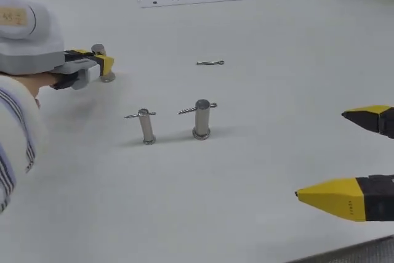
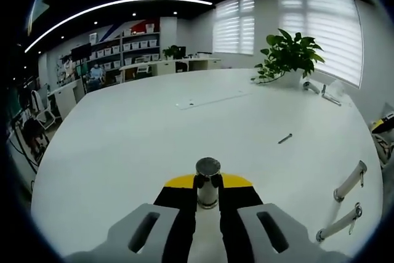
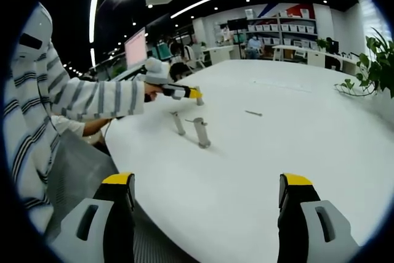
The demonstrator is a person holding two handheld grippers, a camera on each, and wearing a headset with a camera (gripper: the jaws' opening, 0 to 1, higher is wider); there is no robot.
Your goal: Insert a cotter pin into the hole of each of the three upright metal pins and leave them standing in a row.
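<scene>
L claw [image 2: 208,183]: pinching bare pin [image 2: 208,169], 10 o'clock — steadies it upright.
R claw [image 1: 320,155]: spread, 4 o'clock — free for loose cotter pin [image 1: 210,63].

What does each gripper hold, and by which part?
The left gripper grips an upright metal pin by its shaft, below the top; the right gripper is open, holding nothing.
</scene>
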